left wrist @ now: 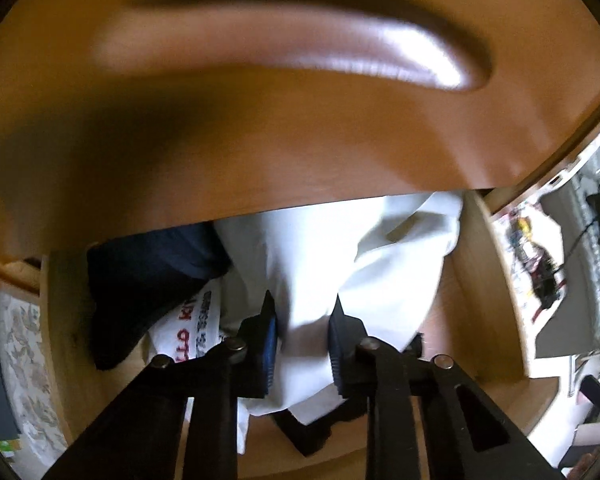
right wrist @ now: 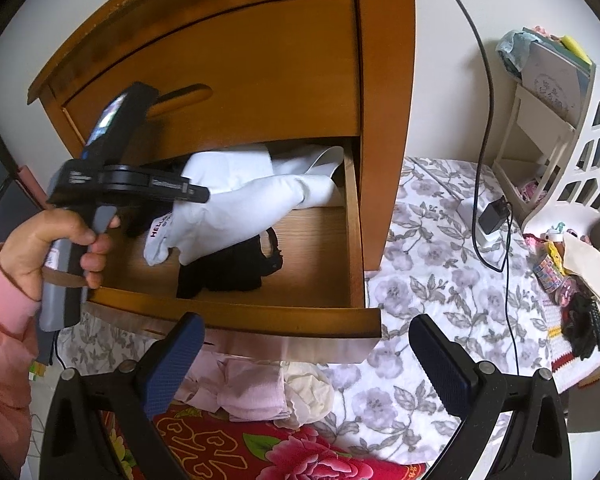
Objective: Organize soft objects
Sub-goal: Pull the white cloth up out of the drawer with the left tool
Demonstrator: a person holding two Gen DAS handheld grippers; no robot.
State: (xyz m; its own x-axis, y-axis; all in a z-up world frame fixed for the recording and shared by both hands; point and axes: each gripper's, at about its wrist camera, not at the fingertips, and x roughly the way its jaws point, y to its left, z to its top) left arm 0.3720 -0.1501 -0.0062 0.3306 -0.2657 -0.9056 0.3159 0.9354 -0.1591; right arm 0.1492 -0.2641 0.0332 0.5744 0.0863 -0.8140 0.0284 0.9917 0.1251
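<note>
The open wooden drawer (right wrist: 260, 316) of a dresser holds a white garment (right wrist: 244, 204), a white cloth with red print (right wrist: 158, 236) and a black garment (right wrist: 224, 268). My left gripper (right wrist: 199, 197), held by a hand in a pink sleeve, reaches into the drawer from the left. In the left wrist view its blue pads pinch a fold of the white garment (left wrist: 340, 248), so the left gripper (left wrist: 303, 304) is shut on it. A dark garment (left wrist: 140, 272) lies to the left. My right gripper (right wrist: 306, 320) hangs open in front of the drawer with nothing in it.
The closed upper drawer front (left wrist: 300, 128) overhangs the open one. Below the drawer lie a pink cloth (right wrist: 248, 388), a cream cloth (right wrist: 312, 392) and a red floral blanket (right wrist: 300, 452). A grey floral quilt (right wrist: 432, 264), a charger with cable (right wrist: 494, 216) and a white basket (right wrist: 580, 168) sit right.
</note>
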